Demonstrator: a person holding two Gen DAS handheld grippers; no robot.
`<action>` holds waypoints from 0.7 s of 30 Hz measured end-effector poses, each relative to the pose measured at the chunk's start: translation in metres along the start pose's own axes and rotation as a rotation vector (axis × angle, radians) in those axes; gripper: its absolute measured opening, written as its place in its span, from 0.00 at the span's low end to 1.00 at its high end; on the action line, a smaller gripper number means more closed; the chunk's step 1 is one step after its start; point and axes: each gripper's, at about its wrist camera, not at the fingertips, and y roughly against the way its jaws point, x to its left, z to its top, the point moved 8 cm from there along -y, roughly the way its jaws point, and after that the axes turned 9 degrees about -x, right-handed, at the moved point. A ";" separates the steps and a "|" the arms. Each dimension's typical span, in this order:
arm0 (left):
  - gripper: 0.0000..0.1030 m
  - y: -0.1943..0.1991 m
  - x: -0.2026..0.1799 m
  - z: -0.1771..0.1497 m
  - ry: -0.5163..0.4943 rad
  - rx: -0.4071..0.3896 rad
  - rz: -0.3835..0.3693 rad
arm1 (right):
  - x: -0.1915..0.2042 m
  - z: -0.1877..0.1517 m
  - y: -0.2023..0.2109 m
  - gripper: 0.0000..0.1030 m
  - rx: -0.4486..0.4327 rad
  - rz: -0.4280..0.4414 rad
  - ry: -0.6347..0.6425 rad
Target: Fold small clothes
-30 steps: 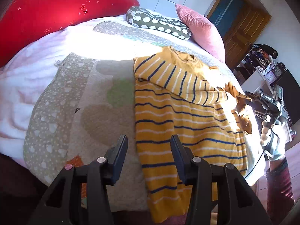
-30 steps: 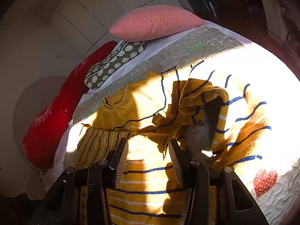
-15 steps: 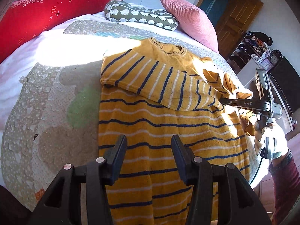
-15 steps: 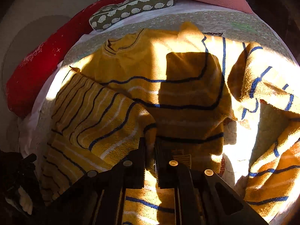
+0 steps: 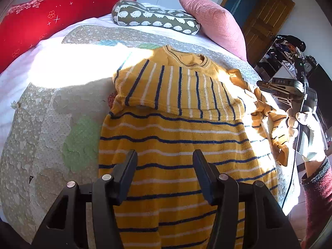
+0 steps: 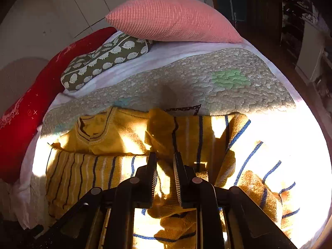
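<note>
A yellow sweater with blue and white stripes (image 5: 172,143) lies flat on the quilted bed cover (image 5: 60,124). Its left sleeve (image 5: 176,89) is folded across the chest below the collar. Its right sleeve (image 5: 267,112) lies crumpled at the right edge. My left gripper (image 5: 165,164) is open and empty above the sweater's lower body. My right gripper (image 6: 165,166) hovers over the right side of the sweater (image 6: 116,176), its jaws a narrow gap apart with nothing seen between them. It also shows in the left wrist view (image 5: 286,91), held by a gloved hand.
A red pillow (image 5: 47,18), a green hedgehog-print bolster (image 5: 155,18) and a pink pillow (image 5: 213,20) line the head of the bed. A wooden door (image 5: 263,14) and a cluttered shelf (image 5: 286,51) stand beyond the right edge of the bed.
The right gripper has let go of the sleeve's cuff, opened slightly and pulled back to the right. The left gripper has moved a little forward over the sweater.
</note>
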 end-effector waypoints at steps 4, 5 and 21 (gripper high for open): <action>0.53 0.000 -0.002 -0.008 0.032 0.020 -0.020 | 0.011 -0.022 0.023 0.17 0.010 0.179 -0.081; 0.53 0.001 -0.004 -0.011 0.035 0.023 -0.021 | 0.015 -0.033 0.019 0.17 0.041 0.216 -0.099; 0.60 0.034 -0.086 -0.033 -0.112 0.030 -0.082 | -0.099 -0.045 0.173 0.98 -0.325 -0.019 -0.064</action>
